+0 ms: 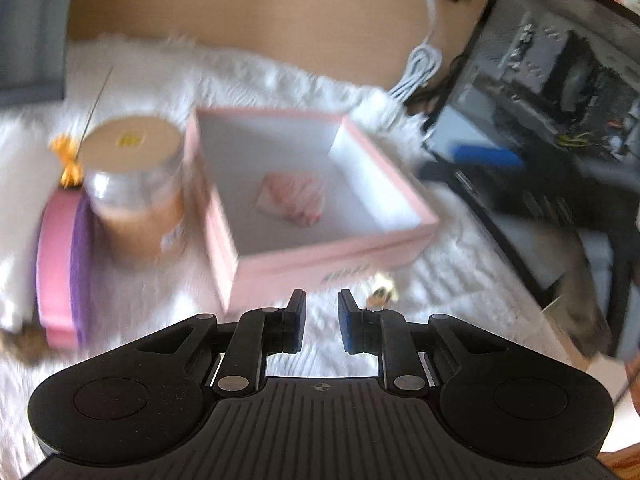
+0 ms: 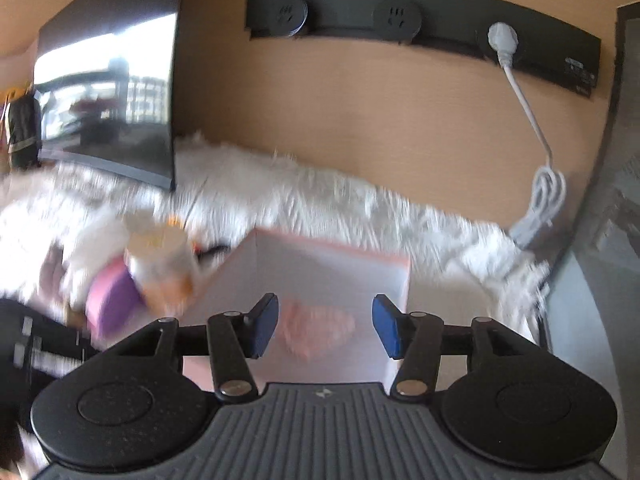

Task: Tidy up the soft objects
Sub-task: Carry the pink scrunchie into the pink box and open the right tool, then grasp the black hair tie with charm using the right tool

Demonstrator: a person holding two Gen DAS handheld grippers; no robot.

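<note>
The pink box [image 1: 320, 216] is the landmark here: it sits open on a white furry rug [image 1: 280, 76], and one soft pink-and-white bundle [image 1: 292, 198] already lies on its pale floor, near the middle. That looks like the part of the job that is done — one soft thing put away.

The left gripper [image 1: 322, 322] hangs just in front of the box's near wall, jaws parted by a small gap with nothing between them. The right gripper [image 2: 325, 328] is above the box [image 2: 332, 264], looking down at the bundle [image 2: 318, 332]; its jaws are spread wide and are empty too. Both views are blurred, so fine detail is lost.

To the left of the box, touching or nearly touching its wall, stands a clear jar [image 1: 134, 188] with a tan lid. Beyond the jar lies a pink and purple thing [image 1: 64, 264] with an orange bow [image 1: 68, 160] above it; whether it is soft I cannot tell. A small pale object [image 1: 382, 292] lies on the rug just beside the box's near right corner, too smeared to name. To the right of the box stands a dark monitor [image 1: 560, 120], and a coiled white cable [image 1: 420, 68] lies behind the box's far corner.

What remains, I judge, is to gather any other soft pieces around the box — the small one at the corner seems the nearest candidate.
</note>
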